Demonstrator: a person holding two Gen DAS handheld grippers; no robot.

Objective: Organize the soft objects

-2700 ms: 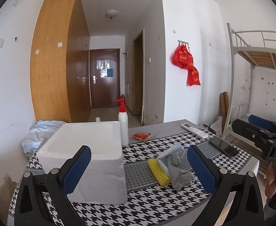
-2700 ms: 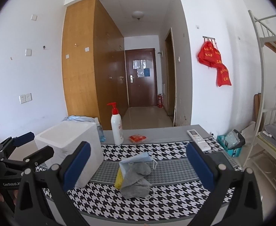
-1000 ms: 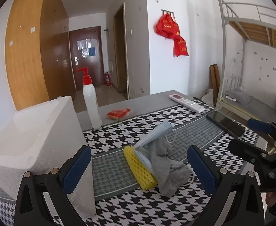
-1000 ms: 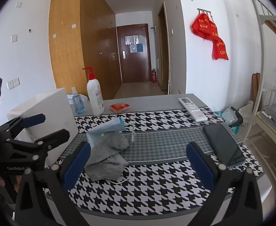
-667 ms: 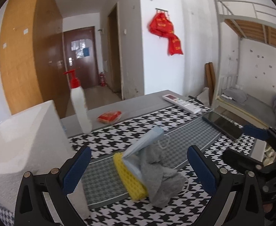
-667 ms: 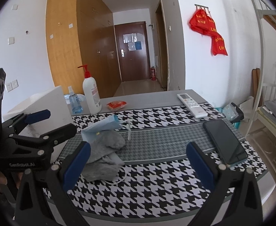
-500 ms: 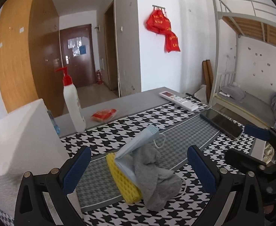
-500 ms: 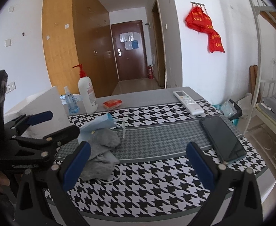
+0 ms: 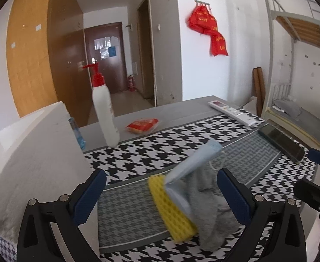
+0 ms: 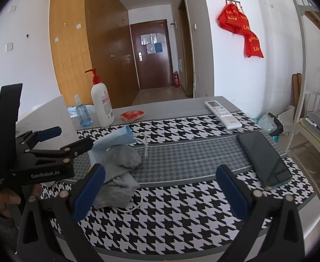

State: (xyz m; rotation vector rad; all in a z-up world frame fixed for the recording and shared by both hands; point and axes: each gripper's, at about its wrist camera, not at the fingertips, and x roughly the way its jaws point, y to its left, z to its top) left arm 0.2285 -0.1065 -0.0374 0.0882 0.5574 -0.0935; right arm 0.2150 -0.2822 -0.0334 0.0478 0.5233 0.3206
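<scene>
Both hand-held grippers hover above the surface [image 10: 181,107] with fingers spread wide and nothing between them. Seen from its own camera, the left hand-held gripper [image 9: 161,196] frames a pile of soft things: a yellow sponge [image 9: 173,209] lies at 6 o'clock, a light blue face mask [image 9: 192,163] leans tilted against it, and a grey cloth [image 9: 212,200] slumps touching both, close to the right blue pad. From the right camera the left hand-held gripper [image 10: 74,139] shows at 9 o'clock, held level by a hand [image 10: 0,198] at the frame's lower left, its tips reaching just over the mask's edge. The right hand-held gripper [image 10: 160,190] points at bare houndstooth cloth [image 10: 181,218], with the grey pile just inside its left pad. A white foam box [image 9: 29,152] stands at 9 o'clock of the pile, close by. Behind, at 11 o'clock, stand a pump bottle [image 10: 101,104] and a small spray bottle [image 10: 81,113]; a red packet [image 10: 131,115] lies at 12 o'clock. A remote [image 10: 222,114] and a dark phone [image 10: 264,161] lie at 2 and 3 o'clock, near the right edge. Between the pile and the phone the cloth is open.
</scene>
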